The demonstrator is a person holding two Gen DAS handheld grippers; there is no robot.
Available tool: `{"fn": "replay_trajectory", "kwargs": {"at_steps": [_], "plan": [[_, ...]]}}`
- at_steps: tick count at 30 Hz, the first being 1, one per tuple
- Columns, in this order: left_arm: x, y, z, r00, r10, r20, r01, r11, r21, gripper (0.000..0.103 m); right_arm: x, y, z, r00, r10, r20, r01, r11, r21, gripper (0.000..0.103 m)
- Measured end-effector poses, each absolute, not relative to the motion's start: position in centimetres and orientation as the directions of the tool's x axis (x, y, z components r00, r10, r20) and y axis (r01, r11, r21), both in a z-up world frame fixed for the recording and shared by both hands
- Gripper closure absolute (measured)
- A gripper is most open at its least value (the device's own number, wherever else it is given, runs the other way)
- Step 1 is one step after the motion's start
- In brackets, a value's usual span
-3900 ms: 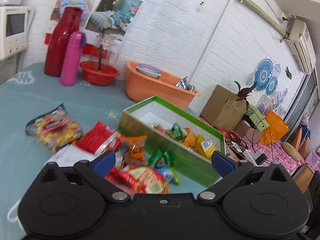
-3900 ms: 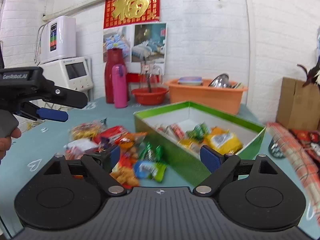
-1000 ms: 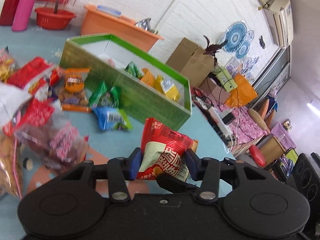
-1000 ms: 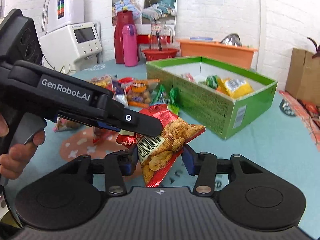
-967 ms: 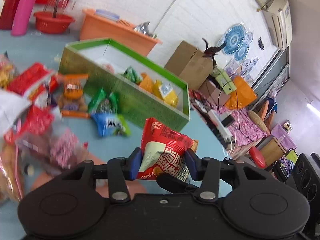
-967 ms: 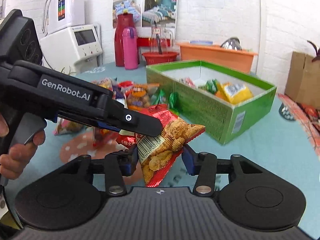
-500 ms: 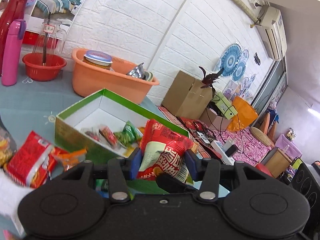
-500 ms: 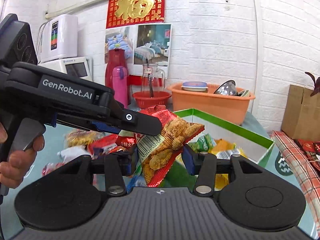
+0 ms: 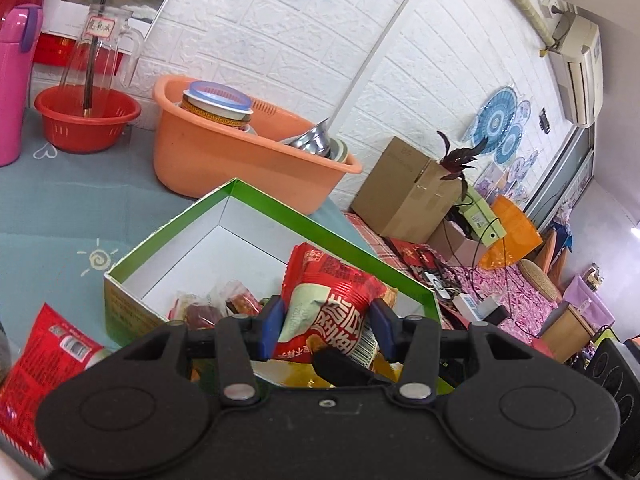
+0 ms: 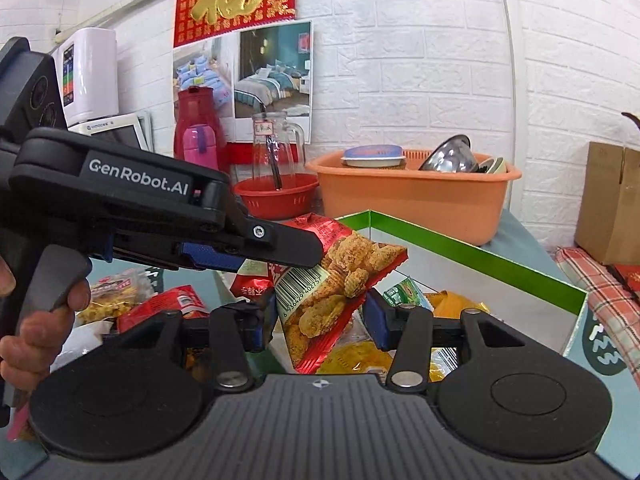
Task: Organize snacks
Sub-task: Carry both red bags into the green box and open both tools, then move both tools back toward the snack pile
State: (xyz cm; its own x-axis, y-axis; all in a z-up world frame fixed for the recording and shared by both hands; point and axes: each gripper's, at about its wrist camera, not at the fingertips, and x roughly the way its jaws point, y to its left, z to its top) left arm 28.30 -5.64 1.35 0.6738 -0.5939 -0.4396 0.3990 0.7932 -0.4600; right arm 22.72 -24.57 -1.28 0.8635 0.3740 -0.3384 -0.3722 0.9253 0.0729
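Both grippers hold one red snack bag. In the left wrist view my left gripper (image 9: 326, 326) is shut on the red snack bag (image 9: 328, 304), held above the green box (image 9: 256, 204). In the right wrist view my right gripper (image 10: 320, 322) is shut on the same bag (image 10: 336, 284), its back showing a barcode and fried pieces. The left gripper's body (image 10: 120, 200) crosses from the left, its finger on the bag's top. The green box (image 10: 480, 256) lies below, with several snack packets inside.
An orange basin (image 9: 224, 152) with bowls stands behind the box, a red basket (image 9: 86, 120) and pink bottle (image 9: 14, 80) to its left. Loose snack packets (image 10: 160, 304) lie left of the box. A cardboard box (image 9: 408, 196) stands beyond the table's right edge.
Both grippers took hold of the red bag, lifted it off the table and carried it forward until it hangs over the green box.
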Motion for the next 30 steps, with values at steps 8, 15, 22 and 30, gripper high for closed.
{"fn": "replay_trajectory", "kwargs": {"at_steps": [8,15,22,30], "plan": [[28.4,-5.5,0.6,0.718,-0.505,-0.479,0.344,0.856,-0.387,0.0,23.3,-24.7,-2.9,0.874,0.313,-0.371,-0.317,0.947,0.054,0.0],[24.9,-4.5,2.9,0.716,-0.514,-0.473,0.348,0.85,-0.396,0.0,20.6,-24.6,-1.1,0.879,0.322,-0.351,-0.317,0.946,0.074,0.0],[18.5,-2.4,5.9,0.755,-0.48,-0.447,0.311,0.862,-0.4,0.0,15.4,-24.8,1.3,0.885,0.35,-0.307,-0.344,0.936,0.074,0.0],[11.4,0.7,4.7,0.772,-0.479,-0.419,0.29,0.851,-0.438,0.0,10.5,-23.9,0.9,0.84,0.432,-0.329,-0.436,0.898,0.064,0.0]]}}
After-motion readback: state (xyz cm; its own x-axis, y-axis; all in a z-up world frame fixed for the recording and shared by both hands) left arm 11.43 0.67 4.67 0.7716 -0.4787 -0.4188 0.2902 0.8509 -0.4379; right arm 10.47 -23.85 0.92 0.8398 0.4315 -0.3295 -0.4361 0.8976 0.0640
